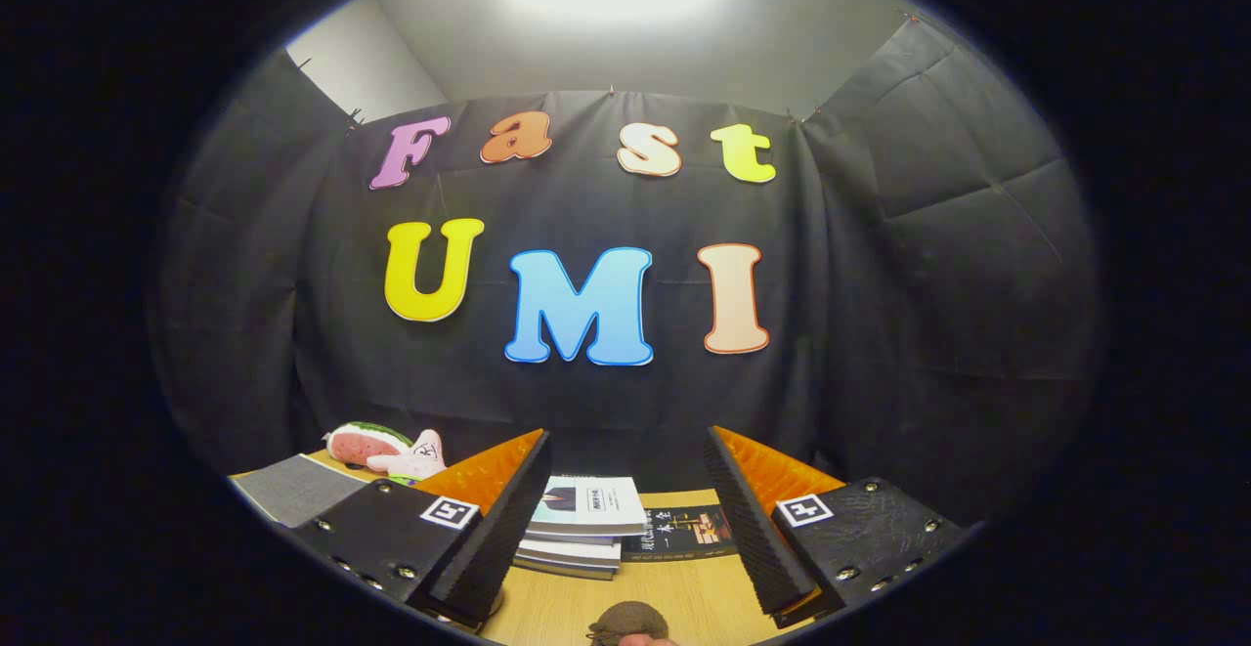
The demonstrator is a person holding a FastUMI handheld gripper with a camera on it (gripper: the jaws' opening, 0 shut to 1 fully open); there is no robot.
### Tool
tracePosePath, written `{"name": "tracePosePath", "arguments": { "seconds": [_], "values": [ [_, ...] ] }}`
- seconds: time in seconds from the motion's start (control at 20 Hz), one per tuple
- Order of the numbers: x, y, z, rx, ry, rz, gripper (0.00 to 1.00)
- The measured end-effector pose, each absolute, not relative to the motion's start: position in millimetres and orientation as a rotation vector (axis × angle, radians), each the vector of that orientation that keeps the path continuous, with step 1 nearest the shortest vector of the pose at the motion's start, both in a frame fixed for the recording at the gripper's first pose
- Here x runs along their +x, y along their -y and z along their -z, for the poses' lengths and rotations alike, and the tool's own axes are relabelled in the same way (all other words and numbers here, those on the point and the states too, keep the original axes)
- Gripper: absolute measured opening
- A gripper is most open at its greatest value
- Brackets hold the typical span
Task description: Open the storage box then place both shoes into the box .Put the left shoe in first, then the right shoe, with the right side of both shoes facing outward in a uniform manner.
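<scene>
My gripper (625, 451) is raised and looks toward the booth's back wall, with its two fingers spread wide apart and nothing between them. Beyond the fingers, on the wooden table (674, 607), lies a small stack of books (582, 526). A round brown object (627, 621) sits low between the finger bases; I cannot tell what it is.
A dark flat book (681, 530) lies beside the stack, toward the right finger. Beyond the left finger are a watermelon-shaped plush (364, 443), a pink plush toy (418, 457) and a grey flat item (293, 490). Black cloth walls close the table's far side.
</scene>
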State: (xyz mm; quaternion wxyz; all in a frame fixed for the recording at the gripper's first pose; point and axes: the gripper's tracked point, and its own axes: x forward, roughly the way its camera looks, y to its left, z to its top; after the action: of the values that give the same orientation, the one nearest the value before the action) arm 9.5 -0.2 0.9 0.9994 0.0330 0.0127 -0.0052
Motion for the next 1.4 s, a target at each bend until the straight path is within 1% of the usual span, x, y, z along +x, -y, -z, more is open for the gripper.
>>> {"name": "tracePosePath", "arguments": {
  "seconds": [0.25,0.5,0.65,0.85,1.05,1.4],
  "values": [
    [18.9,-5.8,8.5,0.059,-0.030,0.025,0.95],
    [22.4,-47.1,30.7,0.101,-0.085,-0.066,0.95],
    [24.9,-82.8,43.9,0.113,-0.115,-0.157,0.95],
    [22.0,-142.5,72.5,0.170,-0.211,-0.322,0.96],
    [24.8,-175.0,93.5,0.227,-0.299,-0.413,0.96],
    [2.5,-241.0,148.3,0.446,-0.578,-0.638,0.96]
  ]
}}
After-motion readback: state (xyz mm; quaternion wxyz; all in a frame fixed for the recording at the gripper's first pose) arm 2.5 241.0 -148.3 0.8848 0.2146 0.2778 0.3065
